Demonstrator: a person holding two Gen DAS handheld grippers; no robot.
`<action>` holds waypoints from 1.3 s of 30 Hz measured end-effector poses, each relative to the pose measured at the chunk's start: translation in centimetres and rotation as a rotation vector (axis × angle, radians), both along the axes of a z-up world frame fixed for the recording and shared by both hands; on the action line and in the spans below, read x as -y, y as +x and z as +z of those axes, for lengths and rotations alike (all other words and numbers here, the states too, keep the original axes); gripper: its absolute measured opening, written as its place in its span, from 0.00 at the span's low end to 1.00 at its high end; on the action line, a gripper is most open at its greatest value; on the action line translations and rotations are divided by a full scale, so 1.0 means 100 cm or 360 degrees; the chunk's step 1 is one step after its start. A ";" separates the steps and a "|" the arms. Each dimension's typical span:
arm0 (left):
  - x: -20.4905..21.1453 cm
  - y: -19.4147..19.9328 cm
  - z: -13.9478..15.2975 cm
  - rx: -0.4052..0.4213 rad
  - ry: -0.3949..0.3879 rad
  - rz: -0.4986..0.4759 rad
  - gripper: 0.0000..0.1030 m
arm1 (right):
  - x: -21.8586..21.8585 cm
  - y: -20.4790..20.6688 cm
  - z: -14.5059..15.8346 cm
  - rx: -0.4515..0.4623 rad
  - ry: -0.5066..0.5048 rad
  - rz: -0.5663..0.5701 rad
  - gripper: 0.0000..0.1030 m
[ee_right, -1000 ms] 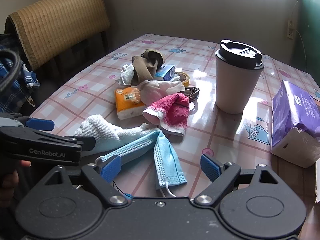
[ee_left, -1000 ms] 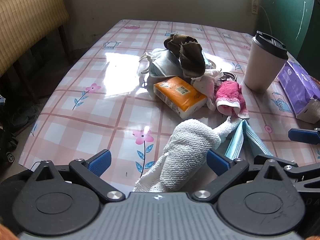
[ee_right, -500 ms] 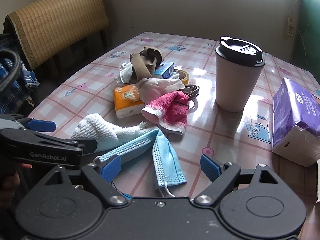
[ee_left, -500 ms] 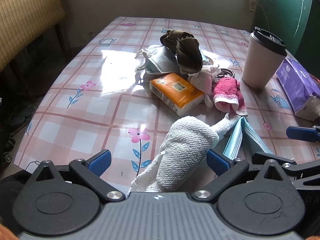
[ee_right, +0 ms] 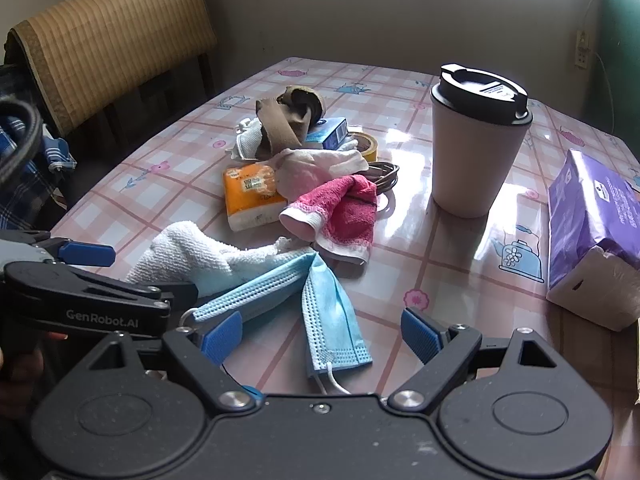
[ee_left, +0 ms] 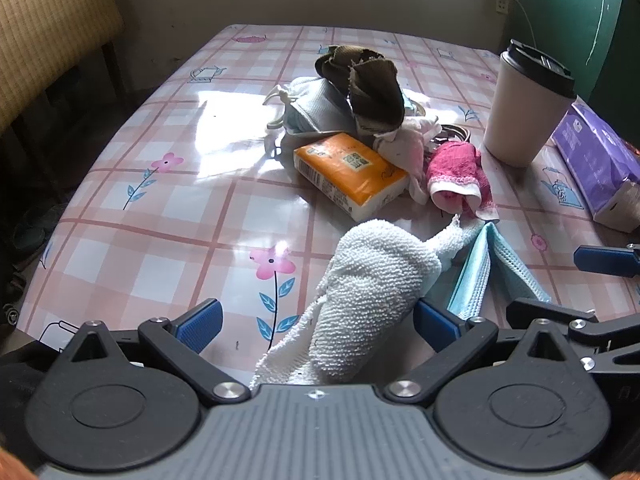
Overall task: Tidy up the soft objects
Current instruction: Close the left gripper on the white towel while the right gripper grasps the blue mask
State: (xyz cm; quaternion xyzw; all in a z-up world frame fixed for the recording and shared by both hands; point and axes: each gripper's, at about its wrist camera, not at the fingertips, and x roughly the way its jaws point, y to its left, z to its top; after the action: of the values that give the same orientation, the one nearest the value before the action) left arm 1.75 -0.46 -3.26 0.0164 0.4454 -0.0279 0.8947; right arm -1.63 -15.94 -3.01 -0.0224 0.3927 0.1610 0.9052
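Straddling the white towel (ee_left: pixel 372 300) with our left tool (ee_left: pixel 318 318), spread wide; right tool (ee_right: pixel 322 330) spread over the blue mask (ee_right: pixel 320 300). Towel's limp and light, so we pinch the thick rolled middle.

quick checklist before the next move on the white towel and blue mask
1. Left gripper jaws open around the white terry towel: ok.
2. Towel free of the jaws' pads: cannot tell, it rests near the right one.
3. Right gripper jaws open above the light blue pleated face mask: ok.
4. Mask clear of the towel: not ok, they overlap.
5. White lidded paper cup upright, away from both grippers: ok.
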 end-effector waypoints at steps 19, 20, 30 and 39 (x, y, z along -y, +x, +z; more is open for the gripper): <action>0.016 0.026 -0.015 0.0109 0.0003 -0.0216 0.71 | 0.004 0.035 -0.022 -0.0001 0.0047 0.0066 0.42; 0.017 0.025 -0.014 0.0122 -0.0017 -0.0227 0.62 | 0.004 0.036 -0.021 0.0000 0.0047 0.0064 0.29; 0.005 0.012 0.003 0.0173 -0.0119 -0.0149 0.47 | 0.006 0.025 0.007 0.0106 0.0098 0.0086 0.18; -0.010 0.017 0.042 0.0280 -0.0141 0.0035 0.47 | 0.006 0.030 0.045 0.0223 0.0139 0.0055 0.18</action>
State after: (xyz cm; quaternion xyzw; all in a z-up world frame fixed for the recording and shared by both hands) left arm 3.47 0.51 0.97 -0.0258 0.3637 -0.0361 0.9305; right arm 1.32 -16.51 1.49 -0.0009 0.3205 0.1914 0.9277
